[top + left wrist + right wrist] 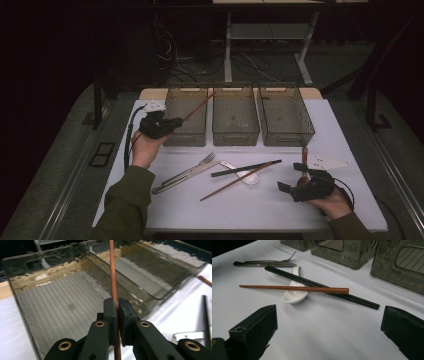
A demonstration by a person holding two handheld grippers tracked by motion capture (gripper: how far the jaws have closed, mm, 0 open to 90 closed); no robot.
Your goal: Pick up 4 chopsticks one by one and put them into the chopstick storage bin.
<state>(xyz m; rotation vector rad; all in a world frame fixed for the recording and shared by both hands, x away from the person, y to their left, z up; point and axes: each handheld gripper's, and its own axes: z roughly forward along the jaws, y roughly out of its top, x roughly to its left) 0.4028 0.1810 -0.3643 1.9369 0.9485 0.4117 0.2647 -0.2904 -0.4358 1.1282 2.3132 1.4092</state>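
My left gripper is shut on a brown chopstick that slants up and right over the left grey bin. In the left gripper view the jaws pinch the chopstick low on its length, and its far end points into the bin. My right gripper stands open over the table's front right with nothing between its jaws. Ahead of it a second brown chopstick lies across a pair of black chopsticks and a white spoon.
Three grey bins stand in a row at the back; the middle bin and the right bin hold nothing I can see. A fork and a knife lie left of the spoon on the white table.
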